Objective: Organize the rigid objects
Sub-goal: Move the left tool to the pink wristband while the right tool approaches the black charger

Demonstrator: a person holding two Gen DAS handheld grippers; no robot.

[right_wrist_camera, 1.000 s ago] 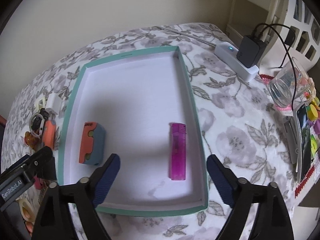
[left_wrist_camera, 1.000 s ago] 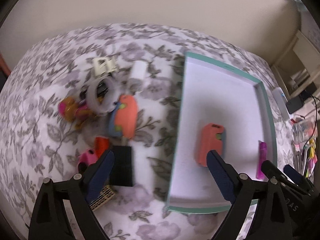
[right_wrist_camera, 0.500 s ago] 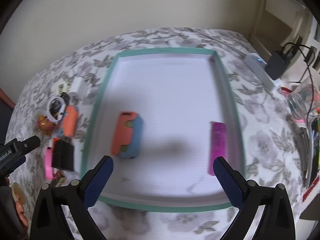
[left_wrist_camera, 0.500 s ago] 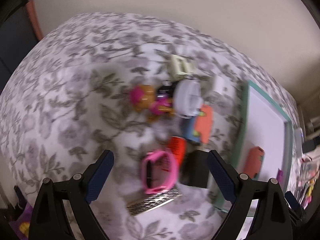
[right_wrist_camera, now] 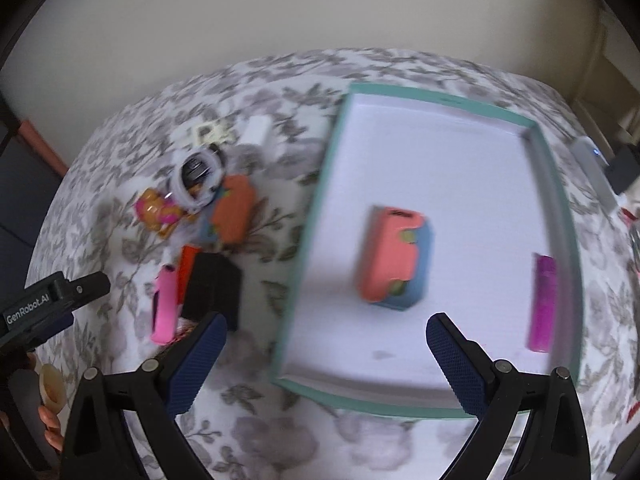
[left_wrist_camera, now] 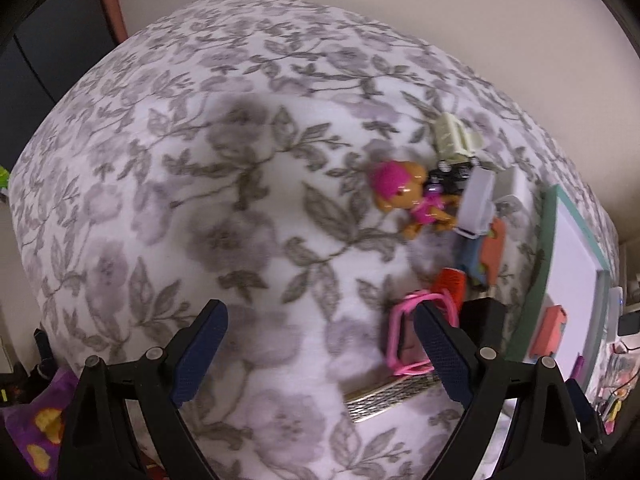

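Observation:
A teal-rimmed white tray point(right_wrist_camera: 320, 184) lies on the floral cloth and holds an orange-and-blue block point(right_wrist_camera: 394, 256) and a magenta lighter point(right_wrist_camera: 542, 304). Left of it is a heap: pink frame point(right_wrist_camera: 164, 304), black box point(right_wrist_camera: 214, 286), orange-blue block point(right_wrist_camera: 232, 214), white ring point(right_wrist_camera: 198, 180), toy dog point(right_wrist_camera: 156, 212). My right gripper point(right_wrist_camera: 326, 364) is open and empty over the tray's near-left corner. My left gripper point(left_wrist_camera: 320, 354) is open and empty above bare cloth, left of the heap; its right finger overlaps the pink frame point(left_wrist_camera: 404, 334). The toy dog point(left_wrist_camera: 404, 196) lies beyond.
A metal mesh piece point(left_wrist_camera: 390, 398) lies near the black box point(left_wrist_camera: 482, 322). A cream clip point(left_wrist_camera: 454, 140) and a white block point(right_wrist_camera: 256, 132) lie at the far side of the heap. A power strip with a plug point(right_wrist_camera: 596, 172) is right of the tray.
Both views swung left. The heap slid to the right of the left wrist view, and the tray moved right in the right wrist view. Both grippers stayed open and empty.

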